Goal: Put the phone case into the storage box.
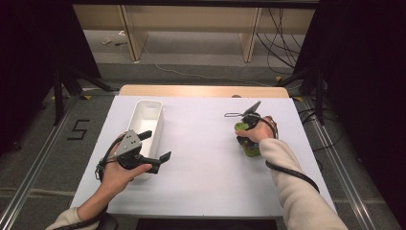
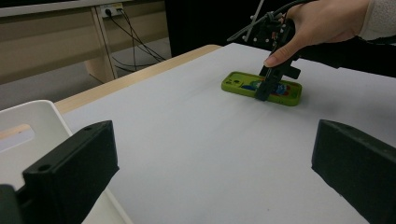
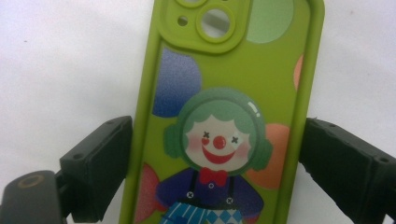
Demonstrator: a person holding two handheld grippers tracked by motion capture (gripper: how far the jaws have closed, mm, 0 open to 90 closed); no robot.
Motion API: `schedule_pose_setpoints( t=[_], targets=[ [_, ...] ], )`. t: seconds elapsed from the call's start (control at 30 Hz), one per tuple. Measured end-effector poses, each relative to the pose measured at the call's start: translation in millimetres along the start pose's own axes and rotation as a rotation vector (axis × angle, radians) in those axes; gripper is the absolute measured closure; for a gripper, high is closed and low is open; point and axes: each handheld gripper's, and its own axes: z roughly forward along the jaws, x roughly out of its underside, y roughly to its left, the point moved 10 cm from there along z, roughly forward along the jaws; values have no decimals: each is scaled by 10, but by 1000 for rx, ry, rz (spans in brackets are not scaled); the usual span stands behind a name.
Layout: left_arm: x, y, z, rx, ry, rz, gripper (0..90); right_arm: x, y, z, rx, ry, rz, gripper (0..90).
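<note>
A lime-green phone case [image 3: 233,74] printed with a clown lies flat, back up, on the white table [image 1: 206,163] at the right [image 1: 250,147]. My right gripper [image 3: 217,158] points down over it and straddles its width, one black jaw against each long side. From the left gripper view, the right gripper [image 2: 268,91] stands on the case [image 2: 243,83] under a person's hand. My left gripper [image 1: 158,144] hovers open at the table's left, over the near end of a white bin [image 1: 148,115], nothing between its jaws [image 2: 212,172].
The long white bin [image 2: 28,121] stands lengthwise along the table's left side. A wooden strip [image 1: 201,91] edges the far side. Beyond it are floor, cables and wooden furniture legs. Black stands flank the table.
</note>
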Motion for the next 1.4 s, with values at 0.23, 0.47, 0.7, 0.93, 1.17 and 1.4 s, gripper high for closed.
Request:
schedule_pose_setpoints(
  t=[0.23, 0.47, 0.7, 0.93, 1.17, 1.4],
  targets=[
    [1, 1, 0, 0, 0, -1, 0, 4, 0, 2, -12, 9, 12, 121],
    [1, 1, 1, 0, 0, 1, 0, 4, -5, 10, -21, 9, 16, 127],
    [2, 1, -1, -1, 2, 1, 0, 9, -5, 9, -25, 9, 37, 138],
    [1, 3, -1, -1, 1, 1, 0, 17, -7, 6, -29, 17, 56, 149],
    [-1, 4, -2, -2, 0, 2, 0, 16, -4, 4, -31, 16, 64, 167],
    [-1, 7, -3, -3, 0, 2, 0, 17, -4, 2, -30, 19, 72, 170]
  ],
)
